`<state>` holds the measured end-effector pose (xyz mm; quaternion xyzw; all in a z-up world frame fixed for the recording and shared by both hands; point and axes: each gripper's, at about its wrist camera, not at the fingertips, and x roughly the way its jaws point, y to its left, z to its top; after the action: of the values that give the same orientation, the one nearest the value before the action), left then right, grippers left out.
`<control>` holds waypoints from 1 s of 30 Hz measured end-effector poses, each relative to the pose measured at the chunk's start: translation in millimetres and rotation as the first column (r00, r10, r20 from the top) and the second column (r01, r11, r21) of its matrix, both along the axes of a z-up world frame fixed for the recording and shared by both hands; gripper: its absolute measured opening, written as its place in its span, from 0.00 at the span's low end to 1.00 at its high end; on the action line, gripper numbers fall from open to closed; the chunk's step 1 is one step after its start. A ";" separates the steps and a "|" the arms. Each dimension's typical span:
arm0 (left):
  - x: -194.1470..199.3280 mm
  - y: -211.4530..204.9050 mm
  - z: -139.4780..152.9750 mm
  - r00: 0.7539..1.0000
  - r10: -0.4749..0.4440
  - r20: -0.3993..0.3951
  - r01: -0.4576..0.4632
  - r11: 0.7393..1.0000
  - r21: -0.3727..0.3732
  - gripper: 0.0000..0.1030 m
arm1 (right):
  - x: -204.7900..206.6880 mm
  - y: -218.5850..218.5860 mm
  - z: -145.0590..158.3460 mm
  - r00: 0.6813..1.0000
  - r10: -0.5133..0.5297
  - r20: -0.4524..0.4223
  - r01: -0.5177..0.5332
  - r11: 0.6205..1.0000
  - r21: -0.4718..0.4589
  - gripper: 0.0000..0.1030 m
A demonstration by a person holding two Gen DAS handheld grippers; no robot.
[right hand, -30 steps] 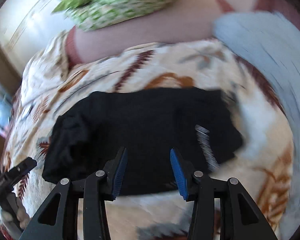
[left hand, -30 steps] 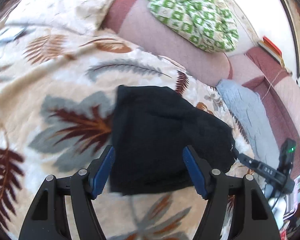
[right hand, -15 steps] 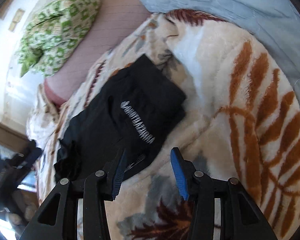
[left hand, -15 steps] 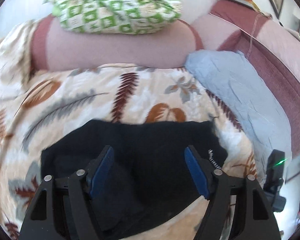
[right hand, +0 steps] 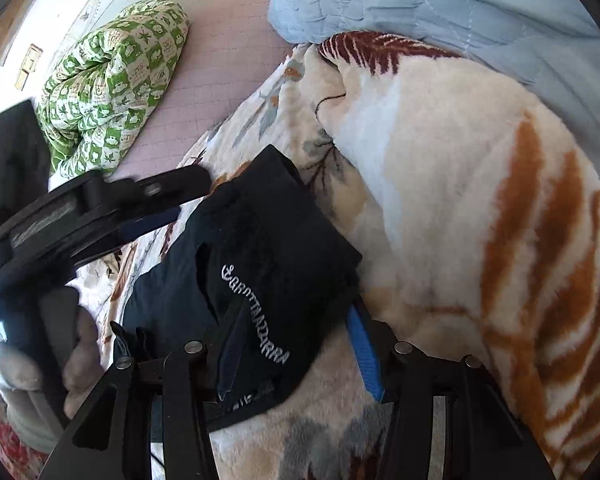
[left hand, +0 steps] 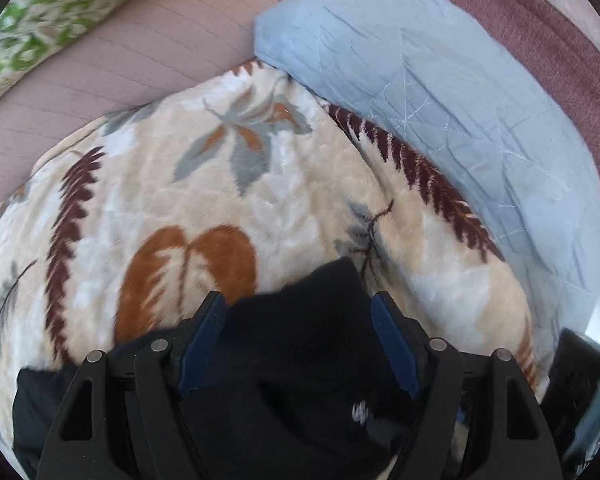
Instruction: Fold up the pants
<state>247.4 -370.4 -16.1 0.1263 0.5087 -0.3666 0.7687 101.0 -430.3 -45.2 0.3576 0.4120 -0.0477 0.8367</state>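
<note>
Both grippers have dropped onto the pants (right hand: 260,264), a dark bundle at lower centre. Right gripper (right hand: 296,356) and left gripper (left hand: 300,344) straddle it, jaws apart; the bundle runs lower-left to upper-right.

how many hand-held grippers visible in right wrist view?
2. The right hand-held gripper sits bottom centre, fingers straddling the black pants. The left hand-held gripper enters from the left edge, above the pants' far end.

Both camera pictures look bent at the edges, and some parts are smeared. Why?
Both views: fisheye curving, dark corners. Left wrist: green patterned quilt smeared by motion; black pants mostly featureless. Right wrist: the left claw is blurred, pants lettering sharp.
</note>
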 end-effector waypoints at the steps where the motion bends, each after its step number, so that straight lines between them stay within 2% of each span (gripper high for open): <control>1: 3.2 -5.7 -4.8 1.000 -0.003 -0.004 0.003 1.000 0.002 0.72 | 1.1 1.8 -0.1 1.000 0.002 0.005 -0.002 1.000 -0.011 0.53; 8: 7.7 -35.7 -33.2 0.997 -0.071 -0.021 0.072 0.995 0.066 0.72 | 5.6 6.1 -0.3 1.000 0.015 0.018 -0.014 1.000 -0.028 0.55; 15: 0.3 -34.8 -33.1 0.995 -0.094 -0.024 0.095 0.994 0.060 0.72 | 5.5 7.6 0.3 1.000 0.008 0.015 -0.008 1.000 -0.029 0.55; 18: -5.2 -35.3 -33.1 0.994 -0.109 -0.010 0.110 0.991 0.081 0.72 | 7.8 10.6 1.7 1.000 0.005 0.012 -0.004 0.999 -0.034 0.55; 19: -7.3 -36.8 -33.6 0.994 -0.114 0.002 0.113 0.989 0.099 0.70 | 8.0 11.1 2.0 1.000 0.003 0.012 -0.003 0.999 -0.036 0.55; 20: -11.0 -38.1 -33.5 0.993 -0.119 0.018 0.116 0.986 0.120 0.61 | 8.8 11.1 1.7 1.000 0.004 0.011 -0.003 0.999 -0.038 0.55; 22: -18.1 -39.3 -32.3 0.989 -0.134 0.055 0.124 0.980 0.155 0.51 | 9.2 13.0 2.2 1.000 0.003 0.010 -0.003 0.999 -0.044 0.55; 24: -21.6 -37.5 -29.4 0.987 -0.148 0.063 0.137 0.979 0.152 0.47 | 8.7 14.4 2.5 1.000 0.005 0.007 -0.004 0.998 -0.055 0.53; 26: -22.3 -33.6 -24.5 0.987 -0.146 0.070 0.135 0.981 0.140 0.37 | 8.4 16.1 3.3 1.000 0.008 -0.001 -0.008 0.998 -0.067 0.47; 27: -22.0 -31.1 -21.5 0.987 -0.144 0.071 0.134 0.982 0.134 0.34 | 8.4 16.2 3.3 1.000 0.008 -0.006 -0.008 0.997 -0.071 0.36; 28: -21.5 -29.9 -19.3 0.987 -0.149 0.059 0.141 0.983 0.120 0.22 | 7.8 14.5 2.3 1.000 0.008 -0.007 -0.009 0.998 -0.064 0.30; 30: -25.2 -27.7 -12.8 0.985 -0.155 0.076 0.145 0.982 0.120 0.20 | 6.8 12.0 2.0 1.000 0.008 0.003 -0.008 0.999 -0.036 0.26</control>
<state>222.2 -398.0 -29.0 0.2235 0.4846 -0.3883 0.7513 107.9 -418.4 -43.3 0.3407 0.4112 -0.0511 0.8439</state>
